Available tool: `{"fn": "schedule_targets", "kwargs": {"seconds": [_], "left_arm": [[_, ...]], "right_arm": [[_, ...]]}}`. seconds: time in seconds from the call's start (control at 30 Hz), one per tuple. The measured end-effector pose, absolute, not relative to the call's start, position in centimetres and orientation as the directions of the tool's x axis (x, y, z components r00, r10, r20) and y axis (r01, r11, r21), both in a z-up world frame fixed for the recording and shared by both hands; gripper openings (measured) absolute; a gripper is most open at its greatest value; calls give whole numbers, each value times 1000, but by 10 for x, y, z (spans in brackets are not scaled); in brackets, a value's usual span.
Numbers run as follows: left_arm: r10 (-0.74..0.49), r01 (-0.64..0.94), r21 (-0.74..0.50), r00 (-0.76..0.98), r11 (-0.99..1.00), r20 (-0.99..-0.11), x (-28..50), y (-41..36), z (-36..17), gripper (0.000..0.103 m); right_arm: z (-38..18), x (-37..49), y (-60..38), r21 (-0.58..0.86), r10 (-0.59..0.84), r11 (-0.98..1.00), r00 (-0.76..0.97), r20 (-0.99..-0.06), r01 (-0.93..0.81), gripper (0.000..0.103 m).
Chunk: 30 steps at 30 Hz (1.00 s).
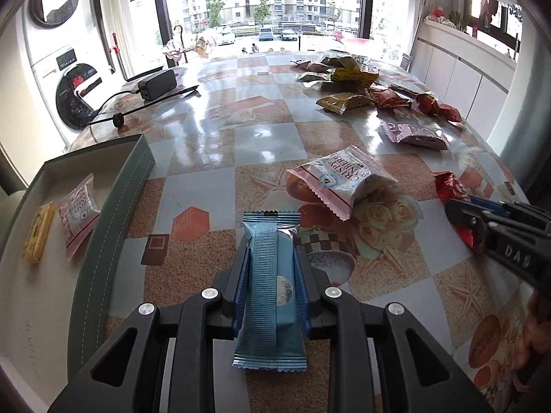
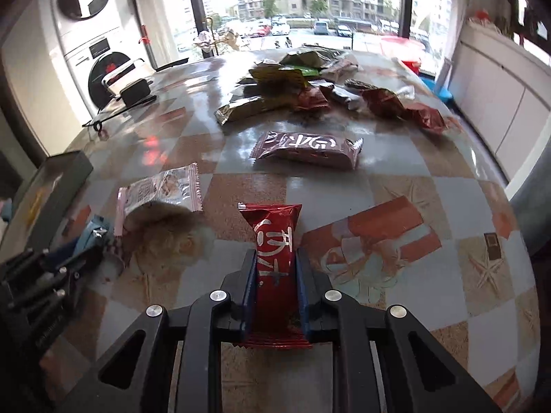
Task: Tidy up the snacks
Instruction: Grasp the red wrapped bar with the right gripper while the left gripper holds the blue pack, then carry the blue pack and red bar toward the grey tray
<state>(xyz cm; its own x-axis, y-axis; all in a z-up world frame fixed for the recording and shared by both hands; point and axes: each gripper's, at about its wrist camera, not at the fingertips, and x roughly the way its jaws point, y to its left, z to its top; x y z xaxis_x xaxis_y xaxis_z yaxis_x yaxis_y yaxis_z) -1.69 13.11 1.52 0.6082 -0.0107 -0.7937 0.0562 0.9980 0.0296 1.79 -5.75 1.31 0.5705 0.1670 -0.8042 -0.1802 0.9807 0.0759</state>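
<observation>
My left gripper [image 1: 270, 251] is shut on a blue snack bar [image 1: 270, 296], held above the table just right of the grey-green tray [image 1: 113, 203]. The tray holds a yellow bar [image 1: 37, 232] and a pink cranberry packet [image 1: 78, 208]. My right gripper [image 2: 275, 258] is shut on a red snack packet [image 2: 273, 272] above the table; it also shows in the left wrist view [image 1: 461, 211]. A second pink cranberry packet [image 1: 341, 180] lies on the table between the two grippers, also in the right wrist view [image 2: 160, 189].
A maroon bar [image 2: 306, 149] lies ahead of the right gripper. A pile of gold, green and red snack packets [image 1: 347, 79] sits at the far right of the table. A black charger with cable [image 1: 156, 84] lies far left. The tray's end shows at left [image 2: 51, 186].
</observation>
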Motion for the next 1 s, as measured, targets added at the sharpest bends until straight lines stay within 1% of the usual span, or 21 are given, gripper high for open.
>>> {"fn": "schedule_targets", "kwargs": {"seconds": [0.2, 0.4, 0.57, 0.73, 1.0], "left_arm": [[-21, 58, 18, 608, 998, -794, -13, 129, 15, 27], [16, 47, 57, 618, 997, -786, -10, 120, 15, 27], [-25, 47, 4, 613, 999, -790, -10, 128, 14, 27], [-20, 48, 13, 613, 999, -790, -10, 126, 15, 27], [-34, 58, 2, 609, 998, -793, -11, 126, 14, 26]], "right_arm": [[12, 18, -59, 87, 184, 978, 588, -788, -190, 21], [12, 16, -51, 22, 134, 981, 597, -791, -192, 21], [12, 16, -52, 26, 138, 981, 596, -791, -192, 21], [12, 15, -48, -9, 111, 981, 601, -791, -193, 21], [12, 15, -46, -19, 103, 981, 602, -791, -193, 21]]}}
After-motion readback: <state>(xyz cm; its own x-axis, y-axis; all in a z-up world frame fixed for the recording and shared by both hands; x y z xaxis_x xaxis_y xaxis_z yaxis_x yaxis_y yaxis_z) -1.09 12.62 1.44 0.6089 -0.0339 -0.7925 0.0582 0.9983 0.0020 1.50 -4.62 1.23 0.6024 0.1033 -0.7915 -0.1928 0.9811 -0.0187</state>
